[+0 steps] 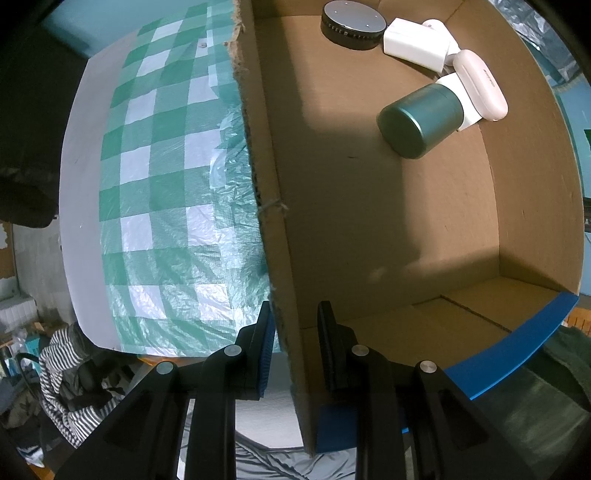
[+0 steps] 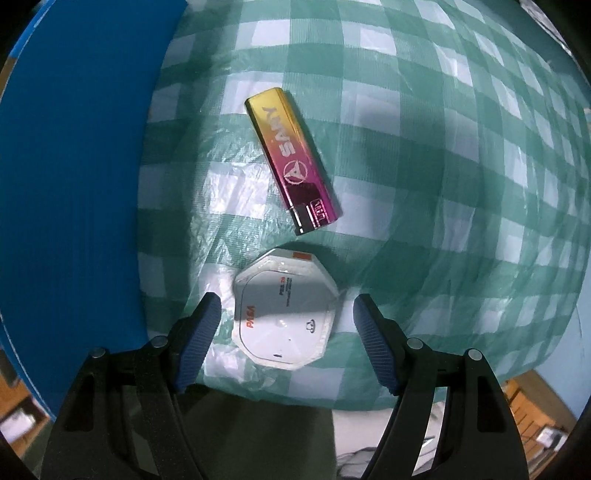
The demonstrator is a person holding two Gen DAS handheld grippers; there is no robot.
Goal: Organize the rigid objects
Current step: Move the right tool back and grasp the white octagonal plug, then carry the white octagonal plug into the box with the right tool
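Left gripper clamped on the box wall; right gripper spread over the white case.

Left wrist: the left gripper [image 1: 293, 325] pinches the brown cardboard box [image 1: 280, 258] wall; at the box's far end lie a dark green cylindrical tin [image 1: 419, 120] and a black round speaker [image 1: 351, 24].
Right wrist: the right gripper [image 2: 286, 325] is spread around an octagonal white plastic case [image 2: 286, 314], untouched, on the green-checked plastic tablecloth [image 2: 443, 184]; a gold-to-pink metallic lighter [image 2: 293, 158] lies just beyond the case.

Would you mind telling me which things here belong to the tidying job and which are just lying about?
Part of the job:
- cardboard box, its wall clamped by the left gripper
- black puck, white adapter, white case, green canister, all in the box
- lighter and white octagonal device, below the open right gripper

Lying about:
- checked cloth
- striped garment
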